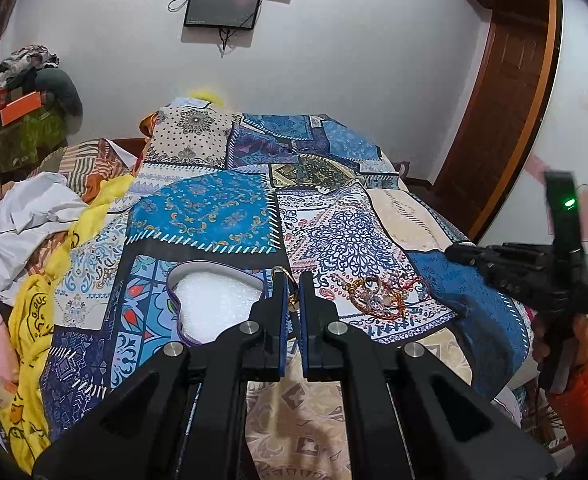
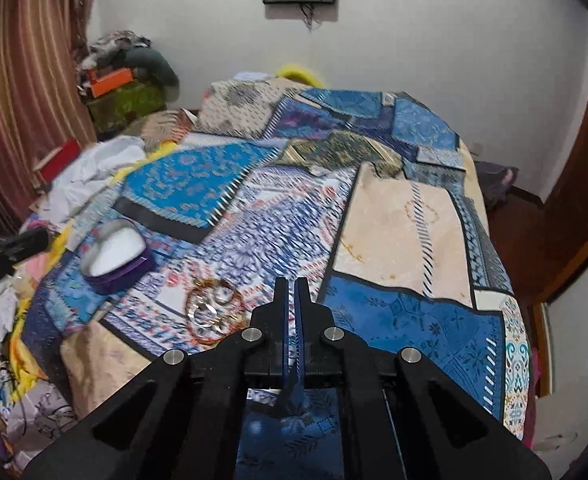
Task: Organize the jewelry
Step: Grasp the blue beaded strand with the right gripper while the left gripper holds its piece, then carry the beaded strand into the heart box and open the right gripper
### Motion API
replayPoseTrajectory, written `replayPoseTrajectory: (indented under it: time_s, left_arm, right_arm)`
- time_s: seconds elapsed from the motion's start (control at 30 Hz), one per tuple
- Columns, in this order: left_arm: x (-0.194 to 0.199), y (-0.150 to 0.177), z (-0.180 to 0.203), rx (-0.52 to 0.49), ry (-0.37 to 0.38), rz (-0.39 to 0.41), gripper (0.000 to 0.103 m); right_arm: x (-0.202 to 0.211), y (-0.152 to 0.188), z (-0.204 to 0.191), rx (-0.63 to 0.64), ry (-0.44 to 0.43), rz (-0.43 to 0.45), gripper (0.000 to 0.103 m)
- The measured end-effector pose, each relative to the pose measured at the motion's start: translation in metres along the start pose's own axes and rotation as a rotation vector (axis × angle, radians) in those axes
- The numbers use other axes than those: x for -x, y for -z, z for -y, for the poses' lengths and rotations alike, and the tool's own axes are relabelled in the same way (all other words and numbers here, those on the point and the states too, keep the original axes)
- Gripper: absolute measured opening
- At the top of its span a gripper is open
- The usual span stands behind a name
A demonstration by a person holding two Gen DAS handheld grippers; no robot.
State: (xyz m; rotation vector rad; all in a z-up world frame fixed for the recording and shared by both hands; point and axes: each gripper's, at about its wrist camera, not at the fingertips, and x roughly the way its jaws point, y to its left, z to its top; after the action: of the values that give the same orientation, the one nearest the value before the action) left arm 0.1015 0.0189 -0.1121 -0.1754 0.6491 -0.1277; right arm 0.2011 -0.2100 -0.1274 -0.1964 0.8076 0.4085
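Gold ring [image 1: 289, 288] pinched upright beside white-lined heart box [image 1: 213, 304]; tangled bangles [image 1: 378, 296] nearby.

A patchwork bedspread [image 1: 229, 208] in blue, cream and black panels is spread over the bed and serves as the landmark. Just beside its left edge a crumpled white cloth [image 1: 21, 220] and a yellow printed cloth [image 1: 33, 320] are heaped. Beyond its far left corner a pile of clothes with an orange box [image 1: 17, 106] on green fabric is stacked. On the white wall above its far end a dark screen [image 1: 223, 5] is mounted, cables hanging below. To its right a brown wooden door [image 1: 498, 116] is seen; to its left, a striped curtain [image 2: 21, 92] is hung.
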Motion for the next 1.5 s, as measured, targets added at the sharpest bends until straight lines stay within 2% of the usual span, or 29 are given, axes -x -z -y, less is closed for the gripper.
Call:
replayPoseTrajectory:
  time_s: [0.07, 0.1, 0.17, 0.2, 0.3, 0.47, 0.53, 0.6, 0.63, 0.87, 1.17, 1.5]
  left_arm:
    - [0.0, 0.001, 0.0, 0.001, -0.003, -0.003, 0.004]
    - [0.0, 0.001, -0.001, 0.002, -0.005, -0.006, 0.004]
    - [-0.001, 0.002, -0.002, 0.004, -0.007, -0.009, 0.004]
    - [-0.002, 0.002, -0.002, 0.005, -0.008, -0.01, 0.004]
    - [-0.004, 0.002, -0.003, 0.004, -0.009, -0.015, 0.004]
    - [-0.01, 0.003, 0.0, 0.004, -0.004, -0.027, 0.004]
    - [-0.012, 0.004, 0.001, 0.001, -0.003, -0.03, 0.004]
    - [-0.013, 0.004, 0.002, -0.002, -0.005, -0.032, 0.004]
    - [-0.013, 0.004, 0.002, -0.003, -0.006, -0.033, 0.004]
    - [-0.012, 0.002, -0.001, 0.0, -0.012, -0.027, 0.004]
    - [0.0, -0.004, -0.007, 0.008, -0.017, 0.003, 0.004]
    - [0.018, -0.014, -0.019, 0.0, -0.043, 0.053, 0.004]
  right_arm:
    - [-0.015, 0.005, 0.004, -0.018, 0.011, -0.053, 0.013]
    - [-0.022, 0.009, 0.007, -0.035, 0.007, -0.076, 0.021]
    - [-0.032, 0.014, 0.011, -0.057, -0.014, -0.114, 0.03]
    - [-0.038, 0.016, 0.012, -0.068, -0.024, -0.134, 0.031]
    - [-0.043, 0.021, 0.01, -0.06, -0.051, -0.149, 0.031]
    - [-0.048, 0.026, 0.0, 0.018, -0.031, -0.139, 0.029]
    - [-0.049, 0.026, 0.004, 0.002, -0.046, -0.136, 0.022]
    - [-0.051, 0.026, 0.008, -0.013, -0.041, -0.134, 0.008]
    - [-0.051, 0.025, 0.011, -0.025, -0.048, -0.132, 0.007]
    - [-0.037, 0.02, 0.011, -0.068, -0.055, -0.086, 0.007]
    - [0.014, -0.011, -0.005, -0.045, -0.076, 0.068, 0.007]
    - [0.04, -0.032, -0.045, -0.022, -0.19, 0.171, 0.007]
